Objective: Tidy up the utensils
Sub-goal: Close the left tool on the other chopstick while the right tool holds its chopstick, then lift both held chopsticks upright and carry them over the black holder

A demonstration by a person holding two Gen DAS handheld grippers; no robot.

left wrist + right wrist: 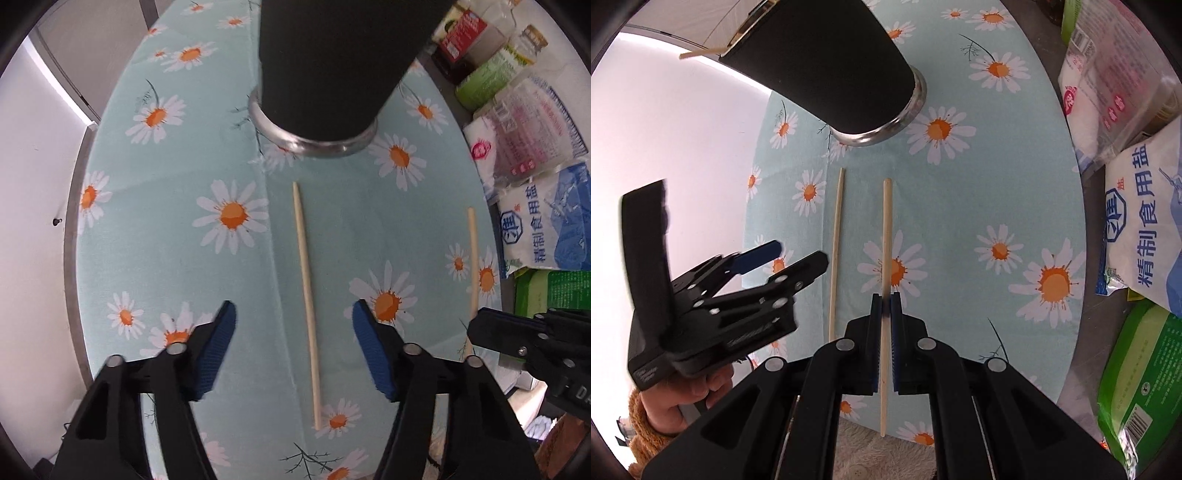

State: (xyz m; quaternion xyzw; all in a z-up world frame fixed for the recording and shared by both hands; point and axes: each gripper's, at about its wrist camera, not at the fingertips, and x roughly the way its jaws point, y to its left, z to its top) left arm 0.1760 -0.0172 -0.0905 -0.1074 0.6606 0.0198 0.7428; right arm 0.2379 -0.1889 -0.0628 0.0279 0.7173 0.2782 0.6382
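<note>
Daisy-print tabletop (177, 155) carried one chopstick (306, 302), lying between the left gripper's (293, 347) parted jaws, untouched; right gripper (885, 332) jaws clamped another chopstick (886, 236) near the black cup (827, 62).

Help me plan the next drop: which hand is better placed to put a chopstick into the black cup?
Right. The right gripper is already shut on a chopstick. The left gripper stands open over the other chopstick, which lies on the tablecloth; black cup ahead.
</note>
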